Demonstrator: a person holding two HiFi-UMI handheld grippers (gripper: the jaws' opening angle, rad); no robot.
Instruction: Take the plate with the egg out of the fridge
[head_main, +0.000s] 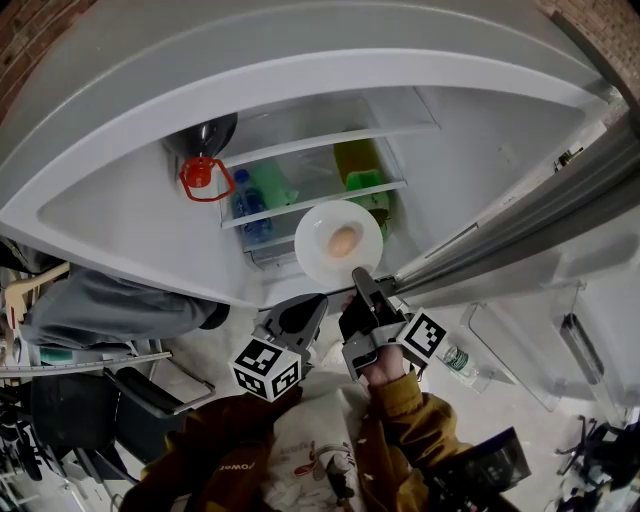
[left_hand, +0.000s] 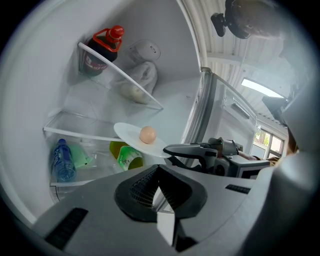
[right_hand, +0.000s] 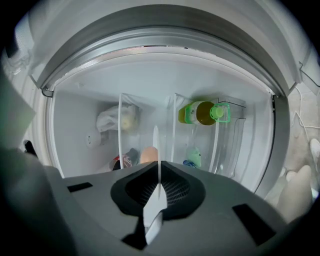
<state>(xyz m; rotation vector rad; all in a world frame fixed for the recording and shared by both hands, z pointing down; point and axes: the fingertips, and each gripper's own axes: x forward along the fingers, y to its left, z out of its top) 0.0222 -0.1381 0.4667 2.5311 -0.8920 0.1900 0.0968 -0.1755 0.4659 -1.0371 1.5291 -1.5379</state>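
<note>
Plate (head_main: 325, 262) recorded white; egg (head_main: 343, 240) pale tan. Red cap (head_main: 199, 172) noted on dark bottle (head_main: 215, 135), far left; plastic bottle (head_main: 247, 206) blue. Black-and-white square markers borne by left gripper (head_main: 308, 310) and right gripper (head_main: 359, 277).

A red-capped bottle (left_hand: 102, 47) and white bag (left_hand: 140, 80) sit above a blue bottle (left_hand: 62, 160).

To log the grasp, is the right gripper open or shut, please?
Shut on the round white plate: the right gripper has its jaws clamped on the rim.
</note>
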